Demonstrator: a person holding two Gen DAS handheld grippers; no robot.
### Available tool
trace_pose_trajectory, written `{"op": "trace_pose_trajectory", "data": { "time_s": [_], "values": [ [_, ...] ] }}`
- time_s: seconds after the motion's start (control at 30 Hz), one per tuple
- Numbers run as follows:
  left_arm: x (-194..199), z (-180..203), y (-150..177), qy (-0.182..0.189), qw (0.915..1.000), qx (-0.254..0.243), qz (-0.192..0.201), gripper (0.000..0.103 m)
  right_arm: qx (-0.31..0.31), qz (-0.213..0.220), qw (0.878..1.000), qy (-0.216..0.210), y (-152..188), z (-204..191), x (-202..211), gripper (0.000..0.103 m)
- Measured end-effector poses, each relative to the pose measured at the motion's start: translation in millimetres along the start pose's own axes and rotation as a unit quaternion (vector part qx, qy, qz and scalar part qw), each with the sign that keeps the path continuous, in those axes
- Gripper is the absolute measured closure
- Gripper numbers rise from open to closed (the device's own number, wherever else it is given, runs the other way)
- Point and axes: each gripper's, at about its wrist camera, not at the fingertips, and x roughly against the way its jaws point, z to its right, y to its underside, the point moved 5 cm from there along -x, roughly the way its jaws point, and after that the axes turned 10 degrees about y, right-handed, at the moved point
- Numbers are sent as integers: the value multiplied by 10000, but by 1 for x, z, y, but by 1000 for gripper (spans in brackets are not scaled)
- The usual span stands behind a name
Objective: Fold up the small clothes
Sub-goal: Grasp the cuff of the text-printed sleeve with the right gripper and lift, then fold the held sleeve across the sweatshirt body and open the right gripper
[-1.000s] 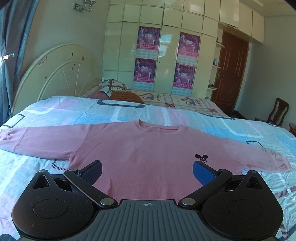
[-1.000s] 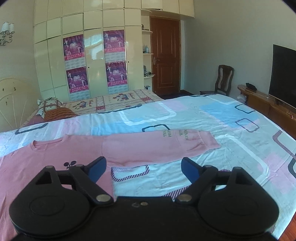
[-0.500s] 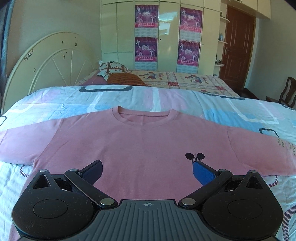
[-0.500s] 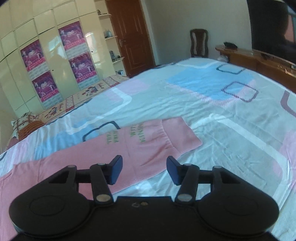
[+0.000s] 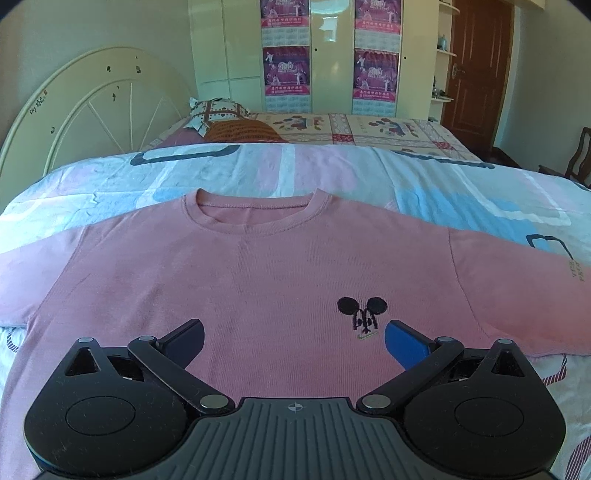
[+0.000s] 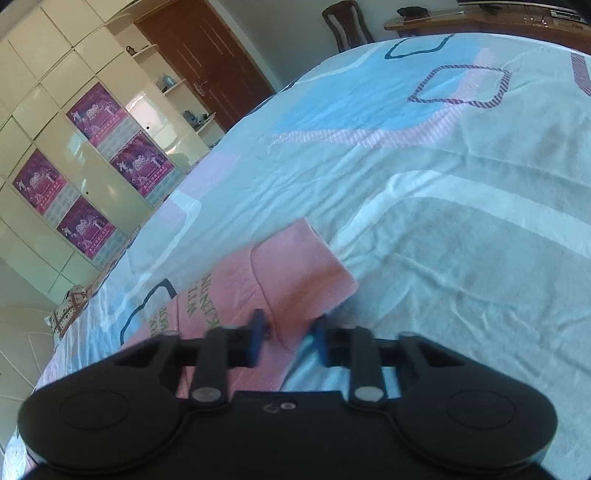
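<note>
A pink long-sleeved sweater (image 5: 280, 266) lies flat, front up, on the bed, with a small black mouse logo (image 5: 362, 314) on its chest. My left gripper (image 5: 293, 341) is open and empty, low over the sweater's lower body. In the right wrist view the sweater's right sleeve end (image 6: 295, 273), with green lettering, lies across the quilt. My right gripper (image 6: 290, 336) is tilted and narrowed, its fingers on either side of the sleeve's lower edge near the cuff. I cannot tell whether the fingers pinch the cloth.
The bed has a blue, pink and white patterned quilt (image 6: 424, 155). A cream headboard (image 5: 85, 110) and pillows (image 5: 229, 118) are at the far left. A wardrobe with posters (image 5: 332, 55), a brown door (image 5: 476, 66) and a chair (image 6: 343, 22) stand beyond the bed.
My left gripper has moved closer over the sweater's body. My right gripper has swung to the sleeve end, dropped low, tilted, and its fingers have narrowed around the sleeve edge.
</note>
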Motion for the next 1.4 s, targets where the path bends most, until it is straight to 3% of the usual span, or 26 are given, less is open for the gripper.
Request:
{"op": "trace_pose_trajectory", "data": {
  "time_s": [0.07, 0.17, 0.23, 0.27, 0.3, 0.43, 0.63, 0.8, 1.0, 1.4],
  "values": [
    [0, 3, -4, -4, 10000, -19, 46, 0, 268, 135, 9995, -63, -3, -9, 6, 95],
    [2, 4, -6, -69, 9999, -113, 96, 0, 1152, 797, 9901, 2, -10, -32, 26, 96],
    [2, -1, -6, -130, 9998, -140, 42, 0, 1496, 568, 9845, 719, -12, -28, 2, 96],
    [2, -6, -6, -140, 9998, -131, 0, 0, 1371, 276, 9863, 874, -12, -21, -10, 96],
    [2, -11, -4, -157, 9998, -118, -53, 0, 1201, 264, 9891, 809, -14, -17, -13, 96],
    [-1, -37, 2, -216, 9995, 24, -211, 0, 1479, 554, 9846, 746, -11, -46, -3, 96],
    [-2, -77, 8, -193, 9994, 163, -226, 0, 1678, 567, 9804, 864, -2, -63, -8, 96],
    [-4, -115, 11, -133, 9996, 141, -229, 0, 1825, 633, 9777, 828, 8, -89, 11, 96],
    [-4, -165, 16, -126, 9995, 144, -236, 0, 2167, 728, 9723, 487, 50, -149, 40, 96],
    [5, -246, 32, -126, 9990, 378, -196, 0, 3209, 496, 9449, -405, 169, -280, 69, 96]
  ]
}}
